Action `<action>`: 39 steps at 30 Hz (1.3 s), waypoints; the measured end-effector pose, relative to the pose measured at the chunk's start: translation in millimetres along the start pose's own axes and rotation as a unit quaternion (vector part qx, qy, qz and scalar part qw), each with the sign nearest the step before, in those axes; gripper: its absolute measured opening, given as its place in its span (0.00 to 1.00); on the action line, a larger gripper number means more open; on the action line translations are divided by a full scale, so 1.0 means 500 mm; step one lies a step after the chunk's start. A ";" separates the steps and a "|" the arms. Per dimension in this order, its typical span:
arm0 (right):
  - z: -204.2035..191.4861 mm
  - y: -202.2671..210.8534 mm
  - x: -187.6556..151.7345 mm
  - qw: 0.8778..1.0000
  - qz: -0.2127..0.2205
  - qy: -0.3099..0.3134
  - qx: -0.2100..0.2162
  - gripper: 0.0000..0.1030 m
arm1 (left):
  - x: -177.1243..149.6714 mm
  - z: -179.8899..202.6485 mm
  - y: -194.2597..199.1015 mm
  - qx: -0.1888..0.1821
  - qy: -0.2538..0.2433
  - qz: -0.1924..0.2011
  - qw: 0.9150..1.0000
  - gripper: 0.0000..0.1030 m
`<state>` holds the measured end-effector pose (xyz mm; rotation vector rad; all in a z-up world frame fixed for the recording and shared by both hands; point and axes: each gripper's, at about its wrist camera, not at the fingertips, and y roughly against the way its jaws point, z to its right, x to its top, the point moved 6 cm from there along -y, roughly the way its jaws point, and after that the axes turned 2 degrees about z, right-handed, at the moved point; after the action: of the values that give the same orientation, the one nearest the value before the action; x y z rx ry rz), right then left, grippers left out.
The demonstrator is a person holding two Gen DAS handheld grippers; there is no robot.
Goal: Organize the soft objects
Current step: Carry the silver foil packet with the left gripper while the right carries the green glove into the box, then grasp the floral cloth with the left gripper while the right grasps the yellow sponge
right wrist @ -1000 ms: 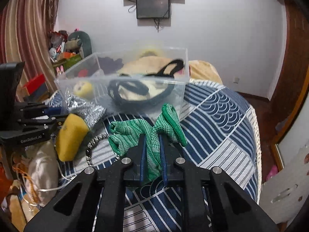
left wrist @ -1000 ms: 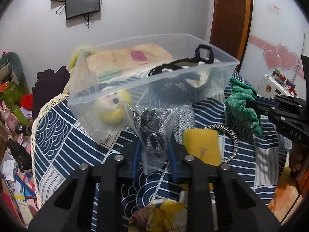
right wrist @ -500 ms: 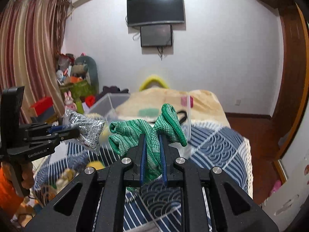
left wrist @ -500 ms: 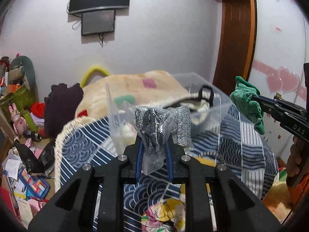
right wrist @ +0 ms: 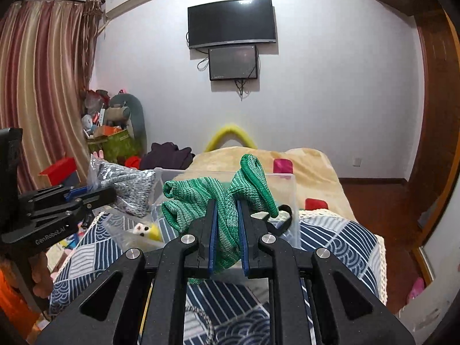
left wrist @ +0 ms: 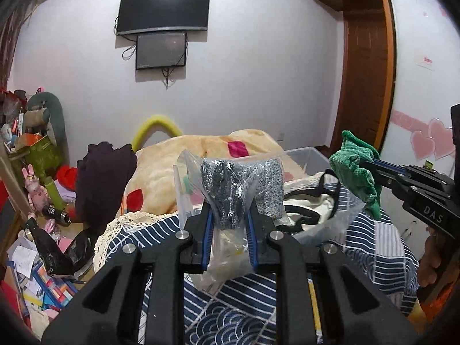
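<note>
Left gripper [left wrist: 229, 224] is clamping one bagged grey knit [left wrist: 230, 189], raised before the clear bin [right wrist: 287, 201]; the bag is looking light and slippery, best pinched through the knit. Right gripper [right wrist: 226, 230] is squeezing one green cloth [right wrist: 218, 198], limp, light, bunched mid-fold, above the bin's near edge.

I read "DAS" in white letters on the black body of the right gripper [left wrist: 371, 166]. On the side of the left gripper [right wrist: 113, 194] I read "GenRobot.AI"; other signs are too small for me.
</note>
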<state>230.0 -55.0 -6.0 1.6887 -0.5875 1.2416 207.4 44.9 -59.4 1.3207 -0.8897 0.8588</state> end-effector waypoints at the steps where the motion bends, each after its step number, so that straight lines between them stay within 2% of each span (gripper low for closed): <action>1: -0.001 -0.006 0.000 1.000 -0.002 0.001 0.000 0.12 | -0.004 0.000 -0.011 0.000 0.002 -0.006 1.000 0.20; 8: -0.011 -0.076 -0.016 0.999 -0.036 0.014 -0.009 0.12 | -0.033 -0.011 -0.092 -0.010 0.009 -0.058 0.998 0.20; 12: -0.008 -0.104 -0.040 0.998 -0.060 0.026 -0.020 0.12 | -0.050 -0.010 -0.122 -0.029 0.019 -0.088 0.996 0.20; 17: -0.002 -0.115 -0.052 0.996 -0.082 0.029 -0.024 0.12 | -0.057 -0.004 -0.125 -0.026 0.013 -0.091 0.995 0.20; 21: 0.005 -0.108 -0.047 0.995 -0.087 0.031 -0.029 0.18 | -0.059 0.002 -0.116 -0.025 0.008 -0.096 0.995 0.22; 24: 0.008 -0.100 -0.041 0.995 -0.086 0.033 -0.031 0.29 | -0.056 0.004 -0.105 -0.024 0.006 -0.095 0.995 0.30; 26: 0.007 -0.088 -0.034 0.996 -0.079 0.032 -0.028 0.38 | -0.052 0.005 -0.093 -0.027 0.007 -0.091 0.995 0.40; 30: 0.002 -0.052 -0.016 0.998 -0.057 0.030 -0.022 0.41 | -0.036 0.010 -0.056 -0.022 -0.006 -0.070 0.997 0.45; 32: 0.001 -0.027 -0.008 0.999 -0.046 0.025 -0.014 0.48 | -0.028 0.013 -0.031 -0.018 -0.014 -0.054 0.998 0.61; 33: -0.001 -0.021 -0.006 0.999 -0.043 0.025 -0.012 0.49 | -0.026 0.015 -0.018 -0.015 -0.016 -0.045 0.999 0.65; 35: -0.005 0.000 -0.005 0.999 -0.033 0.026 -0.008 0.54 | -0.026 0.014 0.009 -0.002 -0.020 -0.027 0.999 0.83; 37: -0.011 0.016 -0.007 0.999 -0.027 0.029 -0.003 0.58 | -0.034 0.010 0.024 0.006 -0.021 -0.023 0.999 0.95; 39: -0.019 0.030 -0.018 0.999 -0.027 0.034 0.002 0.60 | -0.050 0.002 0.033 0.008 -0.016 -0.030 0.999 0.98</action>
<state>210.1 -54.6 -7.6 1.6478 -0.4944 1.2574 181.8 44.7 -75.2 1.3712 -0.8657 0.8027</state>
